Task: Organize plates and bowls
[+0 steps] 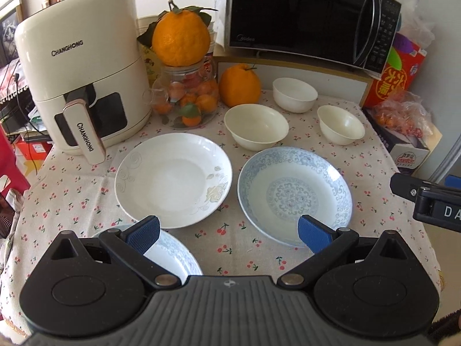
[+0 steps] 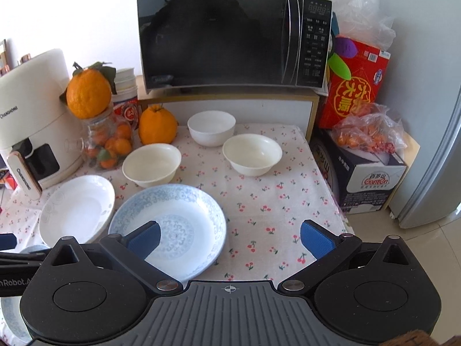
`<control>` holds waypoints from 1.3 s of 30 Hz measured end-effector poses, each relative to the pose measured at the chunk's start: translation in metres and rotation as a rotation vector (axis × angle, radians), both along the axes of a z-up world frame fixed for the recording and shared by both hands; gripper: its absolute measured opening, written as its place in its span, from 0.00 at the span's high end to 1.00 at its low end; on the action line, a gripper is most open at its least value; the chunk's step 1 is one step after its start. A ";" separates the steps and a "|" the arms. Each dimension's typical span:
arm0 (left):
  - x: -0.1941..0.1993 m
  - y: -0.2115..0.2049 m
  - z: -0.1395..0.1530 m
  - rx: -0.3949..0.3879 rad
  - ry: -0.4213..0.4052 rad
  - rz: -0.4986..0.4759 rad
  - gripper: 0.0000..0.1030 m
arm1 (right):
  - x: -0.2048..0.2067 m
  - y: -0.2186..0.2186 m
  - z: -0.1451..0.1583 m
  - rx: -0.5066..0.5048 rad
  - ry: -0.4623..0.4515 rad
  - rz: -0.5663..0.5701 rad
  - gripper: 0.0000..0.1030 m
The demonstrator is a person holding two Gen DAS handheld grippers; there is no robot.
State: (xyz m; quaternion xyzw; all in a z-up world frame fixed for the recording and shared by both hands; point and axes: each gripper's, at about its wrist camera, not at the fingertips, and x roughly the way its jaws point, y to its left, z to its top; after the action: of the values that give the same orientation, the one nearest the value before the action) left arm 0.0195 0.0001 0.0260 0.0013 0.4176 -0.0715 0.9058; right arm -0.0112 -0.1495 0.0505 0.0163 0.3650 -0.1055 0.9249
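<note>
Hovering wide open and empty, left gripper [image 1: 229, 232] and right gripper [image 2: 230, 238], both just short of the blue-patterned round porcelain plate [image 1: 294, 193].

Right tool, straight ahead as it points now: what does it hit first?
Probably bare tablecloth. The right tool is open, the blue-patterned plate lies under its left finger, and the nearest bowl sits farther ahead. Depth is unclear.
</note>
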 end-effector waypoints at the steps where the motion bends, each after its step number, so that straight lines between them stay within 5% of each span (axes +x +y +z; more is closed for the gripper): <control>1: 0.003 0.000 0.001 -0.011 0.004 -0.021 0.01 | 0.002 0.001 0.003 -0.017 -0.011 0.014 0.00; 5: 0.018 -0.003 -0.001 -0.032 0.052 -0.118 0.01 | 0.017 0.002 0.010 -0.046 -0.013 0.109 0.00; 13: 0.040 0.008 -0.036 -0.168 0.129 -0.161 0.04 | 0.053 -0.030 -0.024 0.176 0.000 0.122 0.00; 19: 0.053 0.021 -0.048 -0.290 0.193 -0.141 0.14 | 0.069 -0.058 -0.038 0.348 0.018 0.099 0.01; 24: 0.061 0.023 -0.057 -0.329 0.214 -0.135 0.36 | 0.082 -0.088 -0.052 0.569 0.052 0.028 0.03; 28: 0.066 0.020 -0.067 -0.318 0.233 -0.138 0.52 | 0.091 -0.103 -0.073 0.674 0.107 -0.034 0.21; 34: 0.073 0.022 -0.078 -0.333 0.244 -0.105 0.66 | 0.106 -0.104 -0.100 0.663 0.188 -0.088 0.59; 39: 0.078 0.022 -0.086 -0.336 0.255 -0.074 0.85 | 0.113 -0.100 -0.118 0.666 0.244 -0.100 0.74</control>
State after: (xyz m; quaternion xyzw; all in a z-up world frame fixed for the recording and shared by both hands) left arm 0.0975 0.0221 -0.0603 -0.1433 0.5108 -0.1729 0.8299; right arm 0.1019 -0.2495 -0.0672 0.3222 0.4858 -0.0272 0.8120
